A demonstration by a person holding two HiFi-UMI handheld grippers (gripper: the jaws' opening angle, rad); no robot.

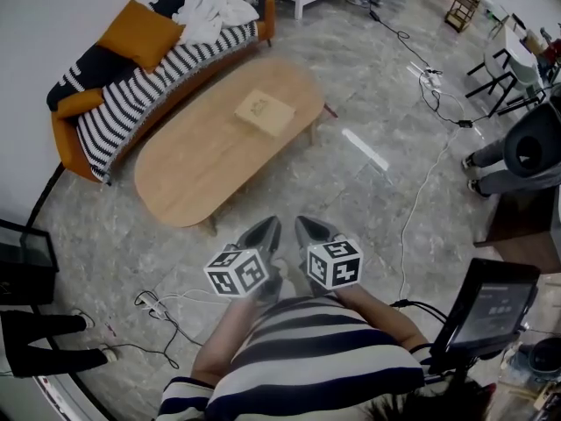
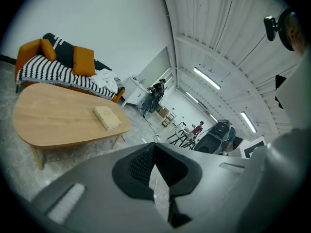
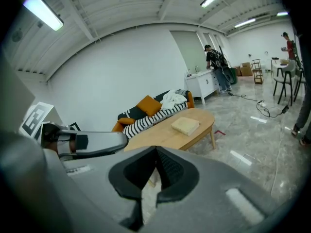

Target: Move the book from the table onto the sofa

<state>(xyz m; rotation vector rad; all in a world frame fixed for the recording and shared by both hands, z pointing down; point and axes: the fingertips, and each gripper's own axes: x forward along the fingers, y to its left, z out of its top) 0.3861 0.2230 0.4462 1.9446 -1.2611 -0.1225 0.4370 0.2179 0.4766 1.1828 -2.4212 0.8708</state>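
A pale tan book (image 1: 264, 111) lies flat on the oval wooden table (image 1: 202, 160), toward its far right end; it also shows in the left gripper view as the book (image 2: 106, 117) and in the right gripper view as the book (image 3: 185, 125). Behind the table stands the orange sofa (image 1: 74, 152), draped with a striped blanket (image 1: 149, 90). My left gripper (image 1: 266, 231) and right gripper (image 1: 307, 229) hang side by side above the floor, short of the table's near edge. Both are shut with nothing in them.
An orange cushion (image 1: 140, 33) and white cloth (image 1: 213, 9) lie on the sofa. Cables (image 1: 419, 191) run over the marble floor at right. A monitor (image 1: 489, 310) stands at the near right, chairs (image 1: 504, 68) at the far right. A person's legs (image 1: 48, 340) show at the left.
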